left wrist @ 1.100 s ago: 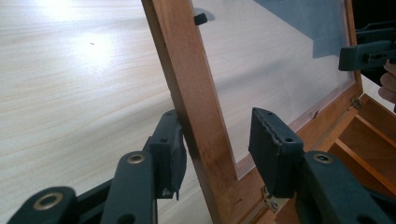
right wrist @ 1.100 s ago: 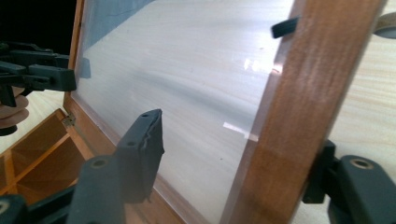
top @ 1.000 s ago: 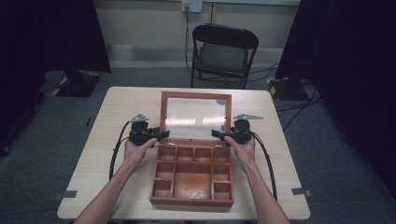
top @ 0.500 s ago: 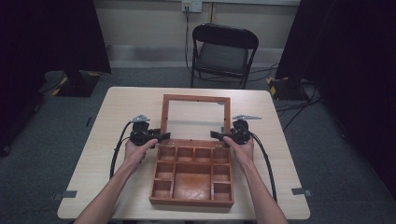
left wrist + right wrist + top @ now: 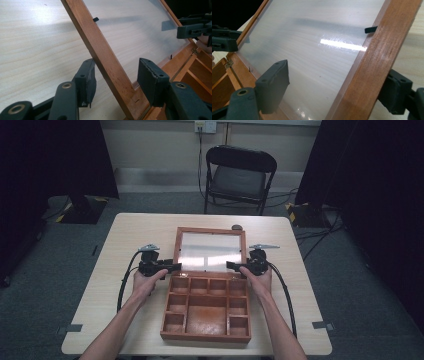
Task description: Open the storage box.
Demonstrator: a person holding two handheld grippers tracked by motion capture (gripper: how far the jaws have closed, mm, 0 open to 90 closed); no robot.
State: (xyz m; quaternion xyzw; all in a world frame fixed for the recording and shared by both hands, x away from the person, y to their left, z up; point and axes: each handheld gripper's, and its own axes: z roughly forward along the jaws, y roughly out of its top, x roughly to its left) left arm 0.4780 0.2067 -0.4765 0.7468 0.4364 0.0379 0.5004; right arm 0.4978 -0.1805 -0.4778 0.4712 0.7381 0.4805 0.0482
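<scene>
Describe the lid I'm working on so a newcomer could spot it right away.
On the light wooden table stands a brown wooden box split into open compartments. The lid rises from the box's far edge, between the left gripper and the right gripper. Unlike the solid box, it is a thin wooden frame around a clear pane.
</scene>
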